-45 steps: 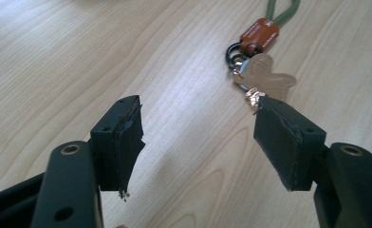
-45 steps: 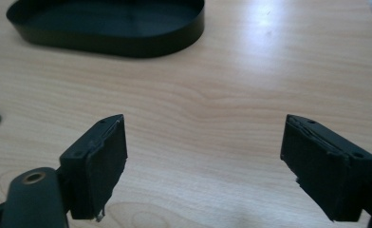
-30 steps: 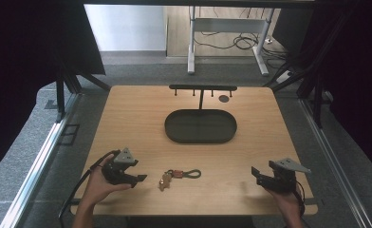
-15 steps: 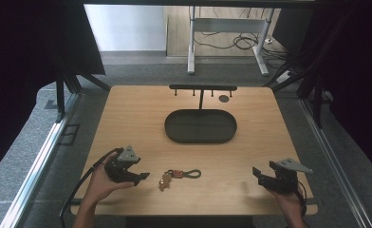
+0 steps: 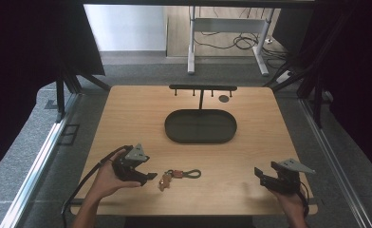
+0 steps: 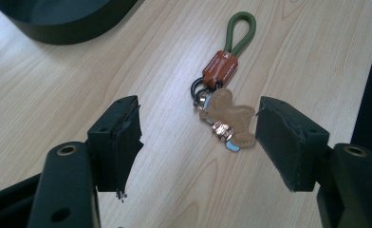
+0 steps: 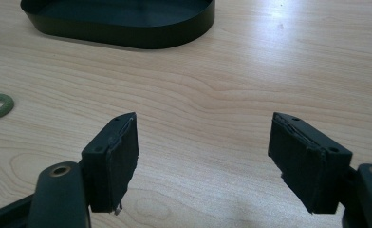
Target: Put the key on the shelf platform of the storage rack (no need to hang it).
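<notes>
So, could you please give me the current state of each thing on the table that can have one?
Left gripper: open, jaws either side of the keychain's charm, not gripping.
Right gripper: open, holding nothing, over bare wood.
Keychain: lying flat on the table, green loop pointing away from the left gripper.
Oval tray: nothing in it.
Hook rack: upright, nothing hanging from its pegs.

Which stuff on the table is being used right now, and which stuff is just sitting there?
In use:
- keychain, lying on the table
- left tongs, open, closing in on it

Just there:
- black oval tray
- black hook rack
- small dark disc
- right tongs, open, off to the side
</notes>
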A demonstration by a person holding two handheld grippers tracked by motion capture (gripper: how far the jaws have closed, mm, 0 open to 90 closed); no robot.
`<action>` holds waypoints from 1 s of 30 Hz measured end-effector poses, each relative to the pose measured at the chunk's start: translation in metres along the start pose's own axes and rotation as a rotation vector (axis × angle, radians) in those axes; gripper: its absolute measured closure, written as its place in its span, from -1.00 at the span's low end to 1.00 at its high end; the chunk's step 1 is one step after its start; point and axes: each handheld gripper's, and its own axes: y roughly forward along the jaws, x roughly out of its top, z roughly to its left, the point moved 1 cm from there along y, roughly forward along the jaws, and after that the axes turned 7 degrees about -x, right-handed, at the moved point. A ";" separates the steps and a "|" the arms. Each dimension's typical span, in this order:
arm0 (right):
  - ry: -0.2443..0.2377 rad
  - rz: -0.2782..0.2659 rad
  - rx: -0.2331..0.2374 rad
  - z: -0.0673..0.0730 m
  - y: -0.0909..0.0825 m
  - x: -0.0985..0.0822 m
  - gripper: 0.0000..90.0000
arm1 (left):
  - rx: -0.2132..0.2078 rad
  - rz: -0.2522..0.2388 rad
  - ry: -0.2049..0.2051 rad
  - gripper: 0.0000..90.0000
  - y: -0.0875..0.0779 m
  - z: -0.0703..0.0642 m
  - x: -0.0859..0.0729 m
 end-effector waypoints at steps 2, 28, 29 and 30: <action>0.005 0.004 0.001 -0.001 0.000 -0.001 -0.43 | -0.012 0.001 0.007 -0.27 0.001 -0.001 0.004; 0.018 0.012 0.006 -0.005 -0.001 -0.002 -0.42 | -0.130 0.122 0.144 -0.22 0.031 -0.009 0.054; 0.022 0.008 0.004 -0.006 -0.002 -0.001 -0.42 | -0.131 0.128 0.147 -0.22 0.032 -0.009 0.055; 0.022 0.007 0.003 -0.007 -0.003 -0.001 -0.42 | -0.130 0.133 0.153 -0.21 0.033 -0.009 0.056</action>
